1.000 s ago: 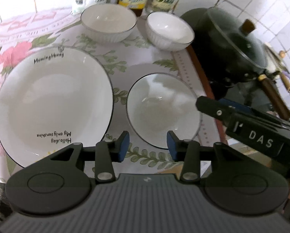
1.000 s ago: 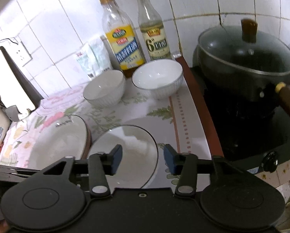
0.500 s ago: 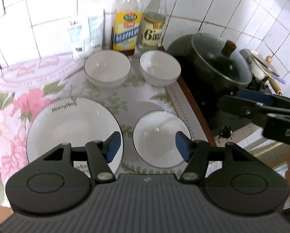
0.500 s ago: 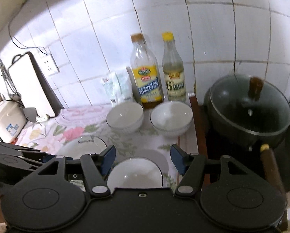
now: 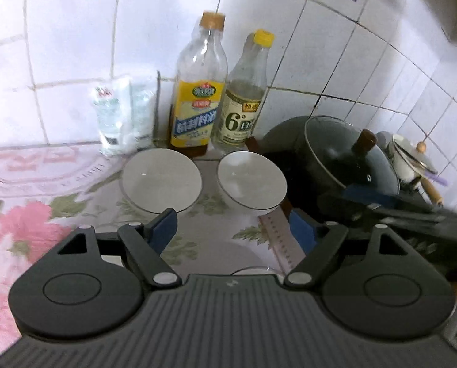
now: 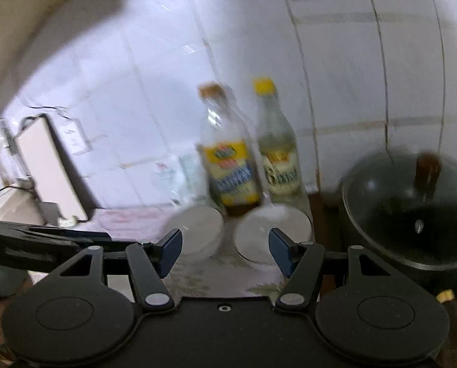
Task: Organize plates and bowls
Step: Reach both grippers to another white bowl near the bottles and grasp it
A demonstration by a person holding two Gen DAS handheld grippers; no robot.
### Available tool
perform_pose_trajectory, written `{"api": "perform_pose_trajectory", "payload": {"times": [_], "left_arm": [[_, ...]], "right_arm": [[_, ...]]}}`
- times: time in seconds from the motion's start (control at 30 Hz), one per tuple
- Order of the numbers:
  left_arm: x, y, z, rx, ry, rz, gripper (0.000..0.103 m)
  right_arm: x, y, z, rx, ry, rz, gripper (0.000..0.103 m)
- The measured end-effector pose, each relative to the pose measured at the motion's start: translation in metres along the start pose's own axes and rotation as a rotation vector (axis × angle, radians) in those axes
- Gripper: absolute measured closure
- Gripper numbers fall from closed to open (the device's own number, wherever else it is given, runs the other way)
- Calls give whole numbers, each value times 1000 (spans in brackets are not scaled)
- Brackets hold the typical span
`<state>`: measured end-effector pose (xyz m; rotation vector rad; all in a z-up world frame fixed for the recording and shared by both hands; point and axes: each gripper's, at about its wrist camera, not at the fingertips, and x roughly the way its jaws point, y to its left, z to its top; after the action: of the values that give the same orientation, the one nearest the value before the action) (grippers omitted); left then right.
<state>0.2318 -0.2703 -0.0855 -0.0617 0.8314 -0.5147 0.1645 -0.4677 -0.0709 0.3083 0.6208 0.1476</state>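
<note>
The left gripper (image 5: pixel 233 225) hangs over the flowered tablecloth (image 5: pixel 29 224) with its blue pads (image 5: pixel 164 225) wide apart and opening; nothing lies between them but cloth. Just below the gap, at the gripper body's edge, the thin rim of a small plate (image 5: pixel 253 269) peeks out, the rest hidden. Beyond the pads stand the two white bowls: the left bowl (image 5: pixel 161 181) just past the left pad, the right bowl (image 5: pixel 252 183) just past the right pad, side by side and close, not touching. Both bowls look empty.

Taking the right bowl as the landmark: behind it against the tiled wall stands the clear vinegar bottle (image 5: pixel 243 98) with a yellow cap, partly filled with pale liquid; left of that, the taller oil bottle (image 5: pixel 199 92) with a yellow label, a dark layer at its bottom. Further left, behind the left bowl, leans a white plastic packet (image 5: pixel 121 116). To the right of the right bowl sits a dark pot (image 5: pixel 344 159) under a glass lid with a brown knob; its contents cannot be made out. The right gripper (image 5: pixel 390 211) reaches in front of the pot.

In the blurred right wrist view, the right gripper's (image 6: pixel 225 251) pads stand apart, holding nothing, and the two bowls (image 6: pixel 271 233) lie just beyond them, with the bottles behind and the pot (image 6: pixel 412 214) to the right.
</note>
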Motion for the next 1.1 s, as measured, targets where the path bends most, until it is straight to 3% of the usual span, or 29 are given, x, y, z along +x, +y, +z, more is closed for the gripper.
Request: {"api": "perform_pose_trajectory", "payload": {"times": [0.17,0.33,0.5,0.63,0.8,0.93,1.1], "left_arm": [[55,2,7,-67,90,-10,34],[101,6,8,-166,139,18,46],[134,11,8,-271,182,69,61],[152,13,7,-297,193,125,64],[166,16,10,-325,199,135,63],[173,17,5,-355,197,85,83],[177,12,2,-355,192,86,86]], "right_arm": [[42,-24,-10,83,84,-82,35],[69,-44,-18,186,109,-164,37],[92,-46,-20,164,117,-217,45],[111,-49,-22,133,134,-239,50],[132,-59,-19,172,171,-248,59],[148,-64,-18,200,215,-274,73],[155,-74,-20,278,225,-268,79]]}}
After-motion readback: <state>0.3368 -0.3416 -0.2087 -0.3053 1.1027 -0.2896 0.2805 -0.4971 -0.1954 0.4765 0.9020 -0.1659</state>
